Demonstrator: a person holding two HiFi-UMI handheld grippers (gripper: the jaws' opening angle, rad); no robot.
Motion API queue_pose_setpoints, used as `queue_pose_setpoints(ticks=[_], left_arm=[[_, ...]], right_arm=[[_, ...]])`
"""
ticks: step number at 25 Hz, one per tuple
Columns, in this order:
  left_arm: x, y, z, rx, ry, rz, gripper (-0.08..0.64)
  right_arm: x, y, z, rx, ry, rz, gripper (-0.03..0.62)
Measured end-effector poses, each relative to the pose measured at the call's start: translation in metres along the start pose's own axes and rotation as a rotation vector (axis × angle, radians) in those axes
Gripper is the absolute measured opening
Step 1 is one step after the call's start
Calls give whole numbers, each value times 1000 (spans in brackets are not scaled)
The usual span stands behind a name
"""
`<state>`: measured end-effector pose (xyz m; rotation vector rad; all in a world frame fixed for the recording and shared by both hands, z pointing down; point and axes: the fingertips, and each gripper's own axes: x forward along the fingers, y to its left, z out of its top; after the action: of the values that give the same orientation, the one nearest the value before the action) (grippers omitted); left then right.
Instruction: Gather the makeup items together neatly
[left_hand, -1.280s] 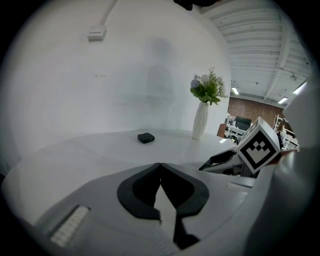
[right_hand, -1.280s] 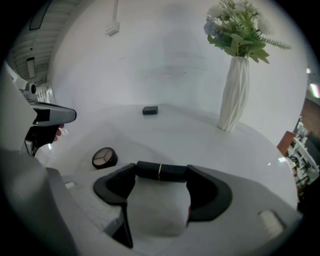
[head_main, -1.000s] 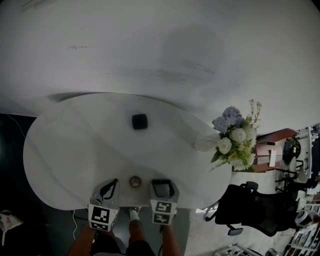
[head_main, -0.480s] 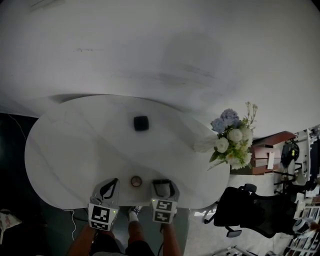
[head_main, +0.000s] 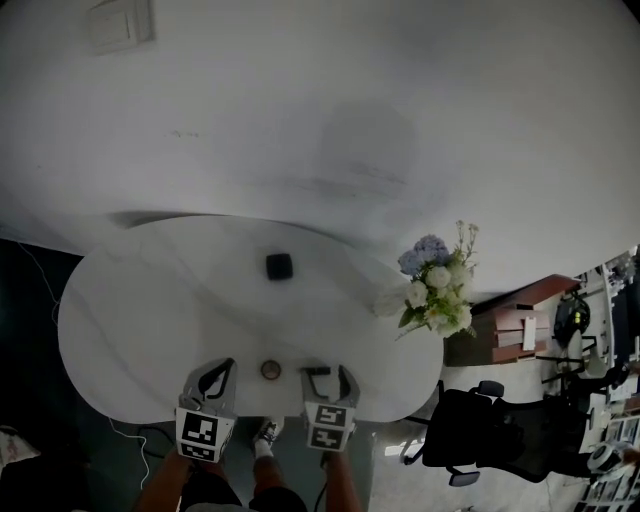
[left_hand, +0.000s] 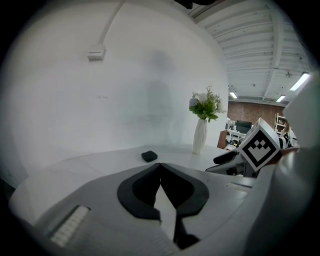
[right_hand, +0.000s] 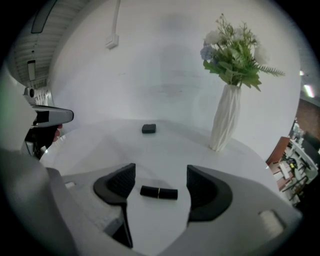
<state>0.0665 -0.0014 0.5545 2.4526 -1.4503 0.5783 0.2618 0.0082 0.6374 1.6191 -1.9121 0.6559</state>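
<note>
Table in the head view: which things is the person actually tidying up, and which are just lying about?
Part of the job:
black compact
lipstick tube, lying between the jaws of the open right claw
small round pot, probably makeup

Just lying about:
vase of flowers
office chair, off the table

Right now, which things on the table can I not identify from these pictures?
Small round item: head view, too small to identify; the gripper views do not show it.
Black case: far and dark in every view; kind unclear.
Dark tube: head view, cannot be told apart from the right gripper; clear only between its open jaws in the right gripper view.
</note>
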Motion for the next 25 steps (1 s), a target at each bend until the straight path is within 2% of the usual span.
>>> queue_pose_setpoints(ticks=[6,11,13,15,19,21,25], left_arm=[[-18,5,42,12,-75,31,11],[-37,9,78,24,-143,54,11],[-46,8,89,30,-166,60,11],[-54,8,99,36,-185,67,11],[-71,7,112,45,-216,82,11],[-79,5,113,37,-227,89,11],[-91,0,115,32,-244,101,11]], right_arm=[[-36,3,60,-5,-164,18,322],[-71,21,109,-25,-296,77,322],[-87,27,124,-52,-342,75,225],[-101,33,137,-80,-381,75,197],[-129,45,151,-114,-453,89,102],[-140,52,153,-128,-478,102,90],[-154,61,153,-140,-505,116,23]])
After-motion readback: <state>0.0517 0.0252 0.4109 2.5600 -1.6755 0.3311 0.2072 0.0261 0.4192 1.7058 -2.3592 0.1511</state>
